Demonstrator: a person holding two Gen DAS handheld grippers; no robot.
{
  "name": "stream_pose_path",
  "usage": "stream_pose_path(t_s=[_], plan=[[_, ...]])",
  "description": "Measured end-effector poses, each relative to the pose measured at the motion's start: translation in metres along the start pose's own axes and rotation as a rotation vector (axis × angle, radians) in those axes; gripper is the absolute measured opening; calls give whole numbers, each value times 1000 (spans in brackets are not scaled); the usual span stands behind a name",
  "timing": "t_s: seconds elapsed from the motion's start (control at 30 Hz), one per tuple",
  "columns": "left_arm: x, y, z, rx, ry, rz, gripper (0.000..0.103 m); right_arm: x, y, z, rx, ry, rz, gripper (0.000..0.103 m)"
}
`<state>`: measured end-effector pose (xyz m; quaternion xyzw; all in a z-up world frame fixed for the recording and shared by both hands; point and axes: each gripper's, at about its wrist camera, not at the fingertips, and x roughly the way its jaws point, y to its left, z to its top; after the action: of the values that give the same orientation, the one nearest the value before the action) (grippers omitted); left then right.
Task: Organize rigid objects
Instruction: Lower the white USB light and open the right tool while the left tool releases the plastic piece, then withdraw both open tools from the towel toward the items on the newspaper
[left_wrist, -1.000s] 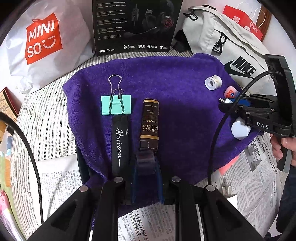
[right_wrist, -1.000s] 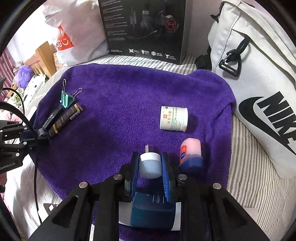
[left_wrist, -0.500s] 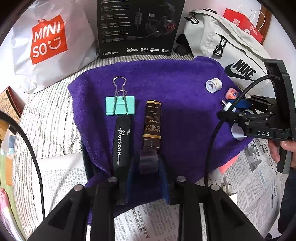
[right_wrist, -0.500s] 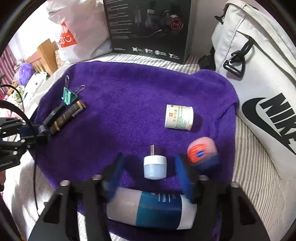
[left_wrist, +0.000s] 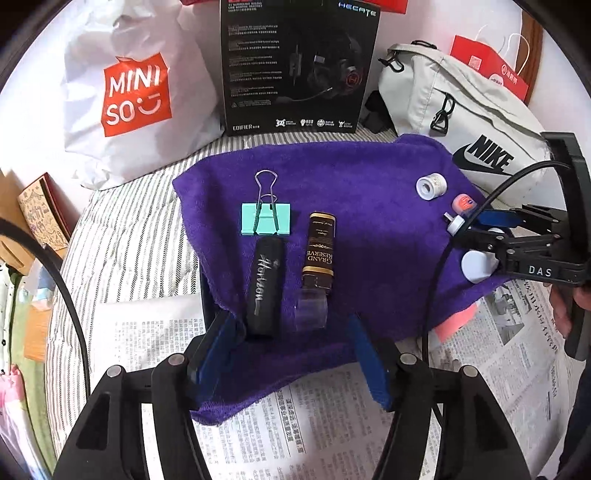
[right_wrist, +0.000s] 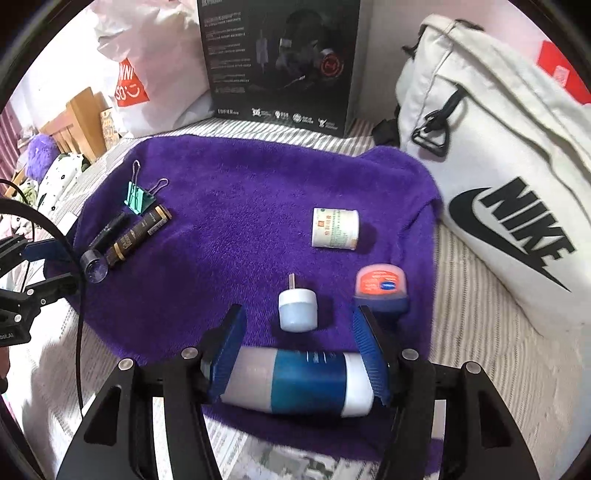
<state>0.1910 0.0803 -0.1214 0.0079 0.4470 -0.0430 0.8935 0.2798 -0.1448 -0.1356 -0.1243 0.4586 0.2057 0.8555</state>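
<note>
While both claws (left_wrist: 291, 354) (right_wrist: 299, 347) gape empty, brown tube (left_wrist: 320, 249) lies lengthwise, clear cap nearest.

We lose the headset box (left_wrist: 299, 66) top past the frame edge, the bottle (right_wrist: 295, 382) ends behind the right gripper's blue pads (right_wrist: 371, 354), small print on the white jar (right_wrist: 335, 228) too fine to read, Nike bag (right_wrist: 517, 184) cut off at right, newspaper (right_wrist: 288, 461) blurred.

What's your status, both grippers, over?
Left gripper open, behind Grand Reserve bottle. Right gripper open, small white cap free between fingers. Blue-banded bottle lies across its base.
</note>
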Motion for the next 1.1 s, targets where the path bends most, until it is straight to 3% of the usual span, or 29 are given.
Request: stream_pose_path(t_s=[0.3, 0.6, 1.1], plan=[[-10, -7, -8, 14, -14, 7, 63, -26, -1, -16, 20, -27, -11, 60], [-28, -18, -19, 26, -21, 44, 72, -47, 6, -34, 27, -39, -15, 60], [-57, -40, -51, 44, -22, 45, 73, -90, 22, -75, 31, -60, 18, 63]])
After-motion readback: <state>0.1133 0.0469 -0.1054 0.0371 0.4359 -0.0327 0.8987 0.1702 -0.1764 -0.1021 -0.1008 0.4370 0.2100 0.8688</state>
